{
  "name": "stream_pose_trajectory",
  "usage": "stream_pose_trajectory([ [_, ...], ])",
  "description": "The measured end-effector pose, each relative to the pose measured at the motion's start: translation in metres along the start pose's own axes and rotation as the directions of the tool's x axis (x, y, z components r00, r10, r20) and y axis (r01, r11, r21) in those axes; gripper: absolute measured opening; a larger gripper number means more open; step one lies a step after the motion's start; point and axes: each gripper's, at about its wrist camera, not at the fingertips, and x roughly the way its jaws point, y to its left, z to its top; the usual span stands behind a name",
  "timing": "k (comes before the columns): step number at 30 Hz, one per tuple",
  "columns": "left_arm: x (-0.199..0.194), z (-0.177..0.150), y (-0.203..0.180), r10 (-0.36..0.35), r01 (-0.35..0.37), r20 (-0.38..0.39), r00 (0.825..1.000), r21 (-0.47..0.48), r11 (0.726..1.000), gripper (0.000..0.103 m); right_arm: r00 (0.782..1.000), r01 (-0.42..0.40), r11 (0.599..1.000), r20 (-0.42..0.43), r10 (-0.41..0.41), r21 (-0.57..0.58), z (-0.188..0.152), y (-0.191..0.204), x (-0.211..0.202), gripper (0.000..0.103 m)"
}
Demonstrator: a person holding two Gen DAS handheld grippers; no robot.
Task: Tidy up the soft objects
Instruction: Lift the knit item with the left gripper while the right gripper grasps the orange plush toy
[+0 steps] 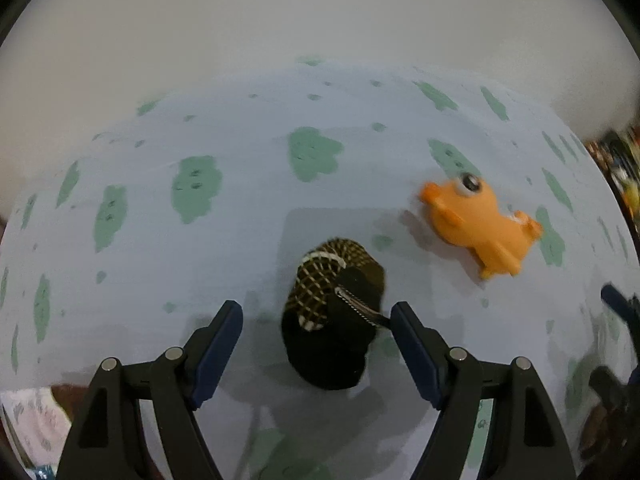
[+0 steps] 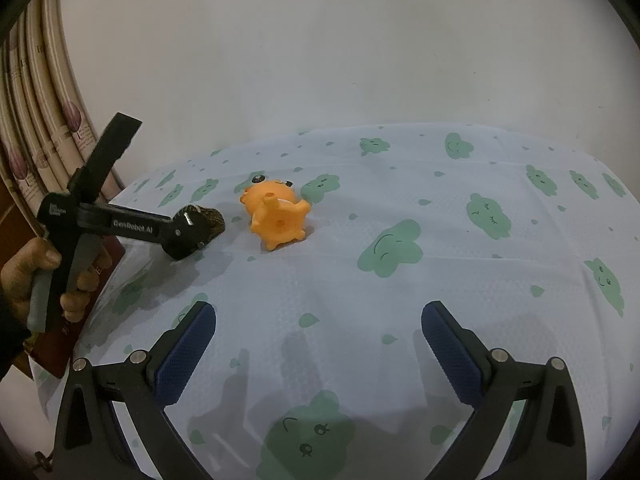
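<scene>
Left wrist view: left gripper [image 1: 316,316] angled down, jaws spread wide around the black pouch [image 1: 334,320] on the worktop [image 1: 160,240]; orange toy [image 1: 480,224] lies beyond-right of the pouch.

Right wrist view: right gripper [image 2: 318,320] hovers with jaws released, near side of the toy; a hand [image 2: 48,276] grips the left gripper's handle.

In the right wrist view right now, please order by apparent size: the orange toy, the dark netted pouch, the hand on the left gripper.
1. The hand, though it is nearer the camera, so this is unsure.
2. The orange toy.
3. The dark netted pouch, mostly hidden behind the left gripper.
</scene>
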Motion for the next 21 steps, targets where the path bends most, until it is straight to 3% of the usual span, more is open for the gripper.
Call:
stream_pose_trajectory([
  [3, 0.006, 0.0, -0.014, 0.062, -0.061, -0.015, 0.998, 0.091, 0.994, 0.079, 1.0, 0.0, 1.0, 0.001, 0.0, 0.001, 0.0, 0.0, 0.0, 0.103],
  [6, 0.004, 0.001, -0.016, 0.084, -0.087, 0.035, 0.996, 0.076, 0.993, 0.076, 1.0, 0.0, 1.0, 0.001, 0.0, 0.002, 0.0, 0.0, 0.0, 0.103],
  [7, 0.003, 0.001, -0.015, 0.079, -0.081, 0.046, 0.996, 0.061, 0.995, 0.068, 1.0, 0.0, 1.0, 0.0, 0.0, 0.003, 0.0, 0.0, 0.0, 0.103],
  [8, 0.001, 0.0, -0.011, 0.046, -0.048, 0.062, 0.997, 0.035, 0.998, 0.034, 1.0, -0.001, 1.0, 0.0, 0.001, 0.003, 0.0, 0.0, 0.0, 0.103],
  [9, 0.002, 0.0, -0.008, 0.008, -0.008, 0.051, 0.999, -0.003, 1.0, 0.017, 1.0, 0.0, 1.0, 0.0, 0.0, 0.003, 0.0, 0.0, 0.001, 0.103],
  [21, -0.041, -0.047, -0.018, -0.012, 0.04, 0.155, 0.988, -0.179, 0.983, 0.016, 1.0, 0.002, 1.0, -0.015, -0.002, 0.004, 0.001, 0.001, 0.004, 0.103],
])
